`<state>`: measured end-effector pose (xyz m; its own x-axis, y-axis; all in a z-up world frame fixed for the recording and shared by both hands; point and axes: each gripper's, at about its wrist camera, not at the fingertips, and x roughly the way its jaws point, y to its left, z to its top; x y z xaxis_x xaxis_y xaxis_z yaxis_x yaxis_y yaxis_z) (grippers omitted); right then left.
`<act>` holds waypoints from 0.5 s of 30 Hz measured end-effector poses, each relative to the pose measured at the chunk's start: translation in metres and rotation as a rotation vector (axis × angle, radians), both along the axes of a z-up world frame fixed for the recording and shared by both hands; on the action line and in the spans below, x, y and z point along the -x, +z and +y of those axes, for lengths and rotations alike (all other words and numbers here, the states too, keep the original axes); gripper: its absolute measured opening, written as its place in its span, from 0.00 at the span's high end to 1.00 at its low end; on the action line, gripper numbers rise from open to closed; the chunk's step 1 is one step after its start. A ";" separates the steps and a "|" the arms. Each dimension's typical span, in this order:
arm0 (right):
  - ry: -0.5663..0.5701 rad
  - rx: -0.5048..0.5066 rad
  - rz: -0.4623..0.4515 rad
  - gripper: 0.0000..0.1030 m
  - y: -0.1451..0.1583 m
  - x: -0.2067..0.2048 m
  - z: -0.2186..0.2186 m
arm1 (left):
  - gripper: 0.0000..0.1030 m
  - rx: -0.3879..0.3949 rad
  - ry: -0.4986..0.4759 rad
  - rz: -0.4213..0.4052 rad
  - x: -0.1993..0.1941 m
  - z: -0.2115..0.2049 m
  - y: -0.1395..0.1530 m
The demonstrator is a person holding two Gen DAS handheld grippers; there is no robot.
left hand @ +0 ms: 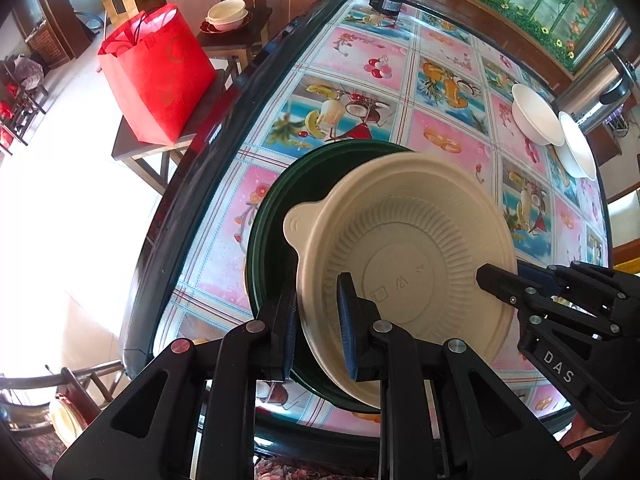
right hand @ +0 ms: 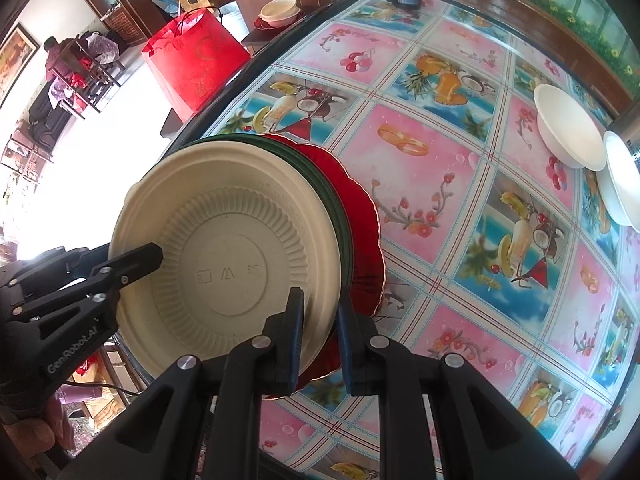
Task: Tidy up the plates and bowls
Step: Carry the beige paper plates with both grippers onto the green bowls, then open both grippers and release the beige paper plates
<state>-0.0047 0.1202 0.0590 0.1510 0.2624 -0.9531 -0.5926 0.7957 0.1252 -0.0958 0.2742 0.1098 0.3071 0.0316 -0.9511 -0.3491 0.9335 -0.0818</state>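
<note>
Stack of a beige bowl, green plates and a red plate is clamped at opposite rims by the left hand-held gripper and right hand-held gripper, above the counter, two white bowls being set well apart.

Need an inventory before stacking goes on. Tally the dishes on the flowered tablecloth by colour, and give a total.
Beige: 1, the beige bowl gripped at its rim by both grippers
Green: 1, the green plate under it
Red: 1, the red plate at the bottom
White: 2, the white bowls at the far right
Total: 5
</note>
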 end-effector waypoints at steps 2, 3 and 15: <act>0.001 0.008 -0.003 0.84 -0.002 0.000 0.001 | 0.82 -0.002 0.003 -0.007 0.001 0.002 0.003; 0.001 0.011 -0.004 0.84 -0.003 0.000 0.001 | 0.82 -0.003 0.006 -0.011 0.001 0.003 0.004; 0.005 0.014 -0.013 0.81 -0.006 -0.004 0.008 | 0.82 0.001 0.004 -0.036 -0.005 0.005 0.012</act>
<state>-0.0009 0.1281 0.0532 0.1617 0.2495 -0.9548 -0.5983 0.7942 0.1062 -0.0910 0.2795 0.1219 0.3408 0.0321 -0.9396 -0.3496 0.9321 -0.0950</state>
